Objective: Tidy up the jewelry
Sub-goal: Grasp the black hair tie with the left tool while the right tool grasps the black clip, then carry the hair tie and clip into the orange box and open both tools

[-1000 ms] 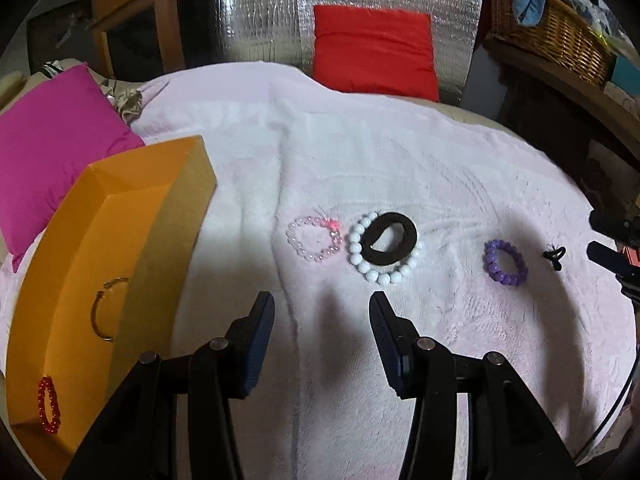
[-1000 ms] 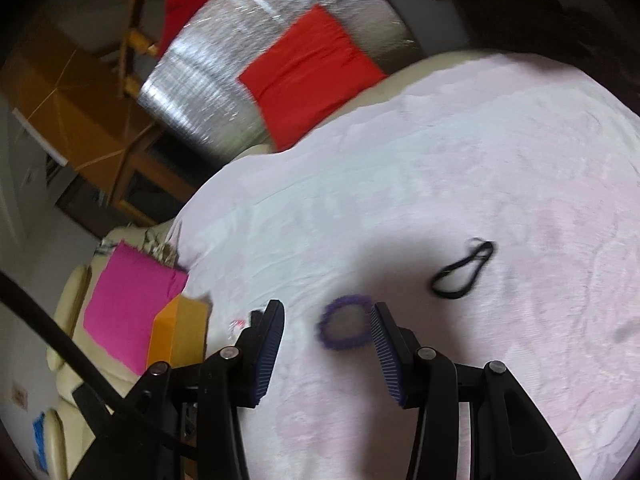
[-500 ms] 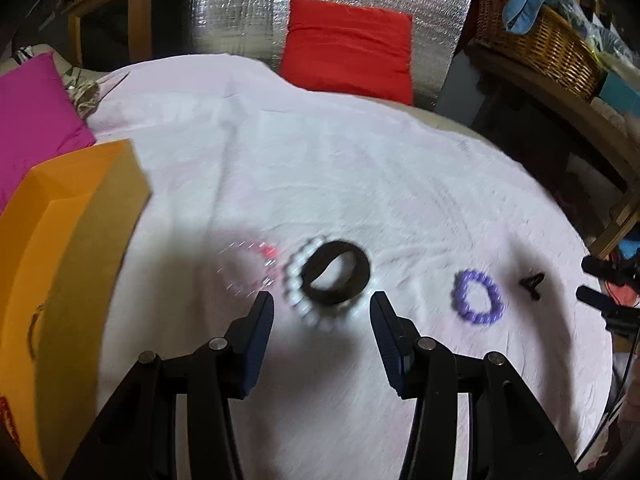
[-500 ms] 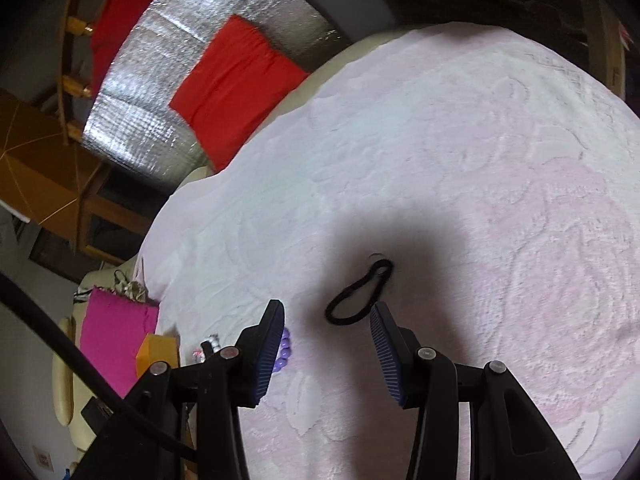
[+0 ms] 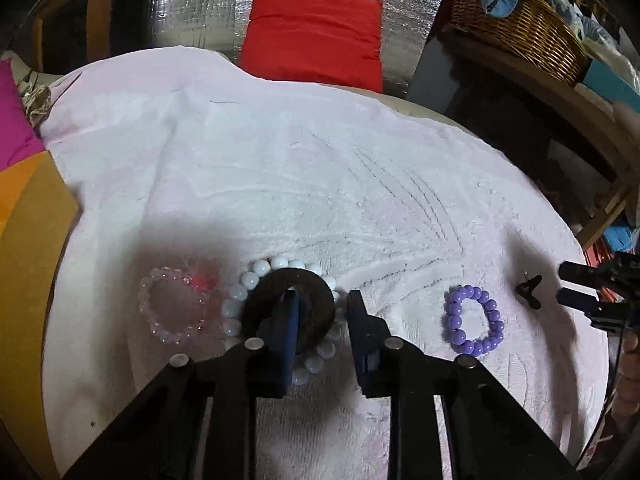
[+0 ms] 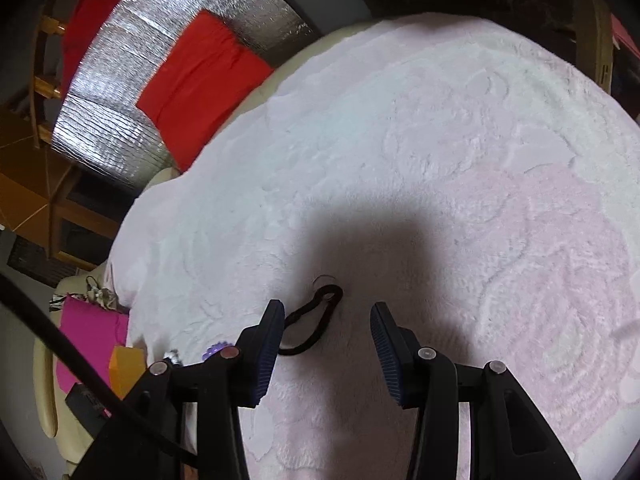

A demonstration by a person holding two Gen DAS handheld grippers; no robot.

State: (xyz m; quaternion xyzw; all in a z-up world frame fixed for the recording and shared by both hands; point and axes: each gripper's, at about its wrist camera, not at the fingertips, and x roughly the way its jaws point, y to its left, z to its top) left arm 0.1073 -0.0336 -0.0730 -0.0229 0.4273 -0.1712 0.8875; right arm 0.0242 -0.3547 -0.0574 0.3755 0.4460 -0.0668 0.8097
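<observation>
In the left wrist view my left gripper (image 5: 322, 302) is open, low over a black ring bracelet (image 5: 316, 320) that lies on a white bead bracelet (image 5: 244, 282); the left finger dips into the black ring's hole. A clear pink bead bracelet (image 5: 172, 306) lies to the left, a purple bead bracelet (image 5: 474, 326) to the right. In the right wrist view my right gripper (image 6: 328, 314) is open over a black hair tie (image 6: 312, 324), which lies between the fingers toward the left finger. The right gripper also shows in the left wrist view (image 5: 576, 288), beside the hair tie (image 5: 528, 286).
All lies on a pale pink fluffy blanket (image 5: 320, 180). An orange box (image 5: 28, 220) stands at the left edge, with a magenta cushion (image 5: 12, 116) behind it. A red cushion (image 5: 312, 34) leans on silver foil at the back. A wicker basket (image 5: 520, 32) sits back right.
My left gripper moved right and down onto the black ring and white bracelet. My right gripper shifted from the purple bracelet to the hair tie and came down around it.
</observation>
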